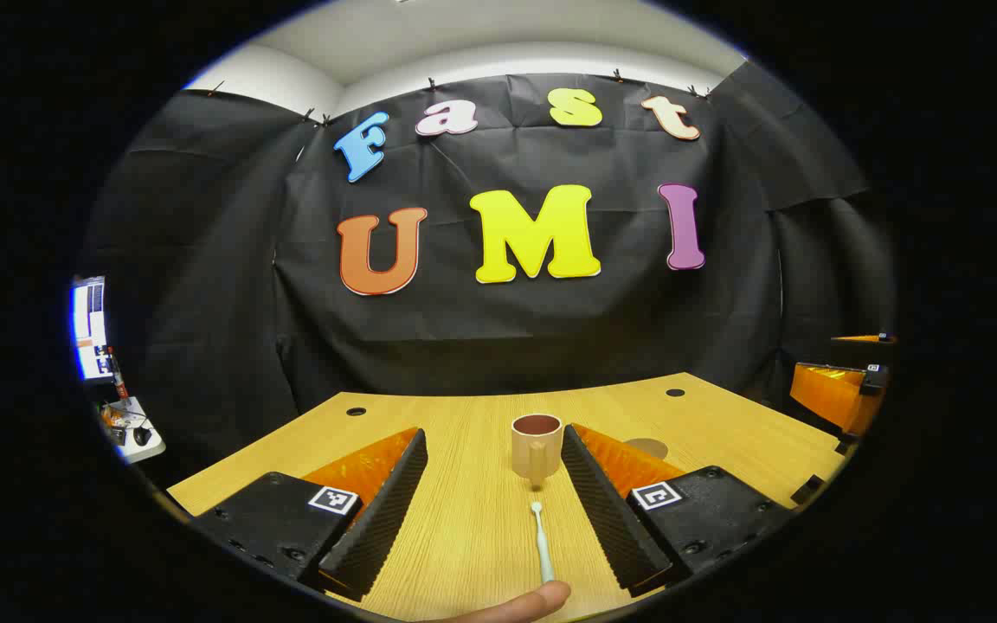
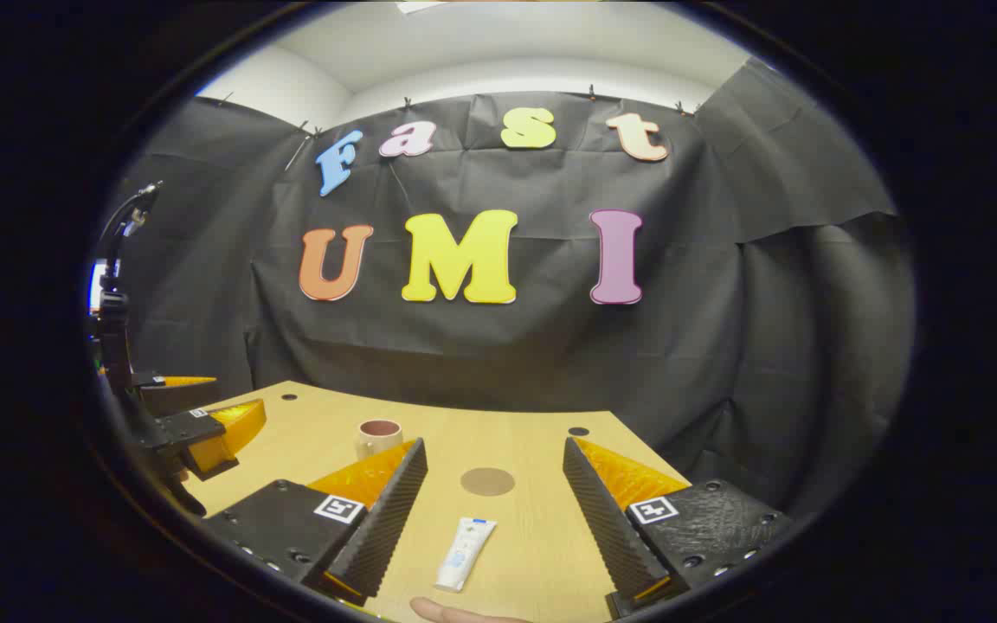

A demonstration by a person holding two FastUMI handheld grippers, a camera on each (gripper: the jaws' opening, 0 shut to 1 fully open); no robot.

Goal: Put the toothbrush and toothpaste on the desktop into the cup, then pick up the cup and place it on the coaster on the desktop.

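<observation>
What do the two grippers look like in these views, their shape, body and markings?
Both are alike. The left gripper has two wedge-shaped fingers with ribbed inner pads, orange translucent sides and black textured mounts, each carrying a small square black-and-white marker. The right gripper shows the same build, with a marker on each mount. No cables or sleeves are visible.

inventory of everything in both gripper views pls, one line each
cup: 1, beige with dark inside, upright on the desk, handle facing the left gripper
toothbrush: 1, white, flat on the desk in front of the cup
toothpaste: 1, white tube, flat on the desk
coaster: 1, brown, round, beyond the toothpaste, nothing on it
desk: 1, light wood
left gripper: 1, jaws open either side of the toothbrush
right gripper: 1, jaws open either side of the toothpaste
</observation>
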